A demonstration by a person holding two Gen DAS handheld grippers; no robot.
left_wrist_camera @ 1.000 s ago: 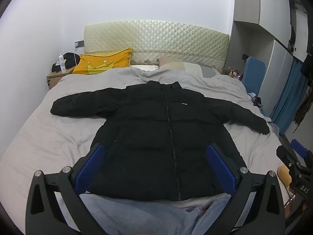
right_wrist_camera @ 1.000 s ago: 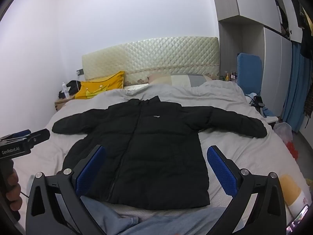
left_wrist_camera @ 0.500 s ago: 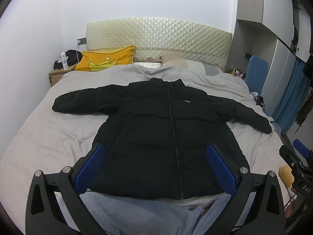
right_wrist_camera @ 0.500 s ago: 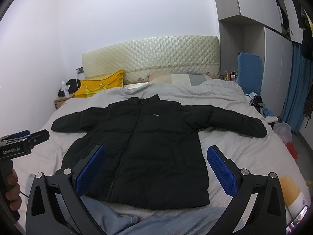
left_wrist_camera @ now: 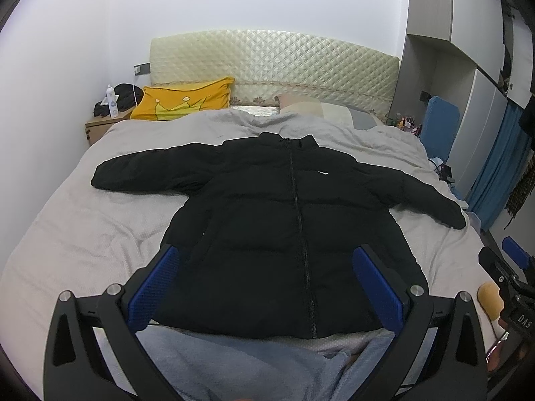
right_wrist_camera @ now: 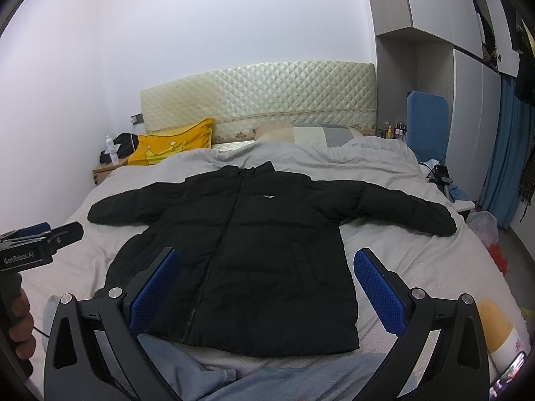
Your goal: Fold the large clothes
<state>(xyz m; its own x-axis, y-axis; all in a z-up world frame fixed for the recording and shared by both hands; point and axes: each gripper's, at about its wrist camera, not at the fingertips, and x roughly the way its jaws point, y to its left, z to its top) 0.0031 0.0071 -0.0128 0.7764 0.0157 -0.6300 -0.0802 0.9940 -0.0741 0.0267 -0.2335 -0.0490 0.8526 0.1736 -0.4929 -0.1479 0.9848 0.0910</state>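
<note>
A black puffer jacket (left_wrist_camera: 284, 227) lies flat, front up and zipped, on the grey bed (left_wrist_camera: 77, 234), with both sleeves spread out to the sides. It also shows in the right wrist view (right_wrist_camera: 247, 254). My left gripper (left_wrist_camera: 267, 287) is open and empty, held above the jacket's hem. My right gripper (right_wrist_camera: 267, 287) is open and empty, also above the hem, a little further right. A grey-blue garment (left_wrist_camera: 254, 364) lies at the bed's near edge under both grippers.
A yellow crown pillow (left_wrist_camera: 180, 103) and a striped pillow (right_wrist_camera: 311, 132) lie by the quilted headboard (left_wrist_camera: 274, 63). A nightstand (left_wrist_camera: 100, 123) with a bottle stands at left. A blue chair (right_wrist_camera: 426, 123), wardrobes and a blue curtain (right_wrist_camera: 505, 167) stand at right.
Both cameras have tilted up slightly and drawn back a little, so the jacket sits lower in view. The jacket itself has not moved. Both grippers stay open.
</note>
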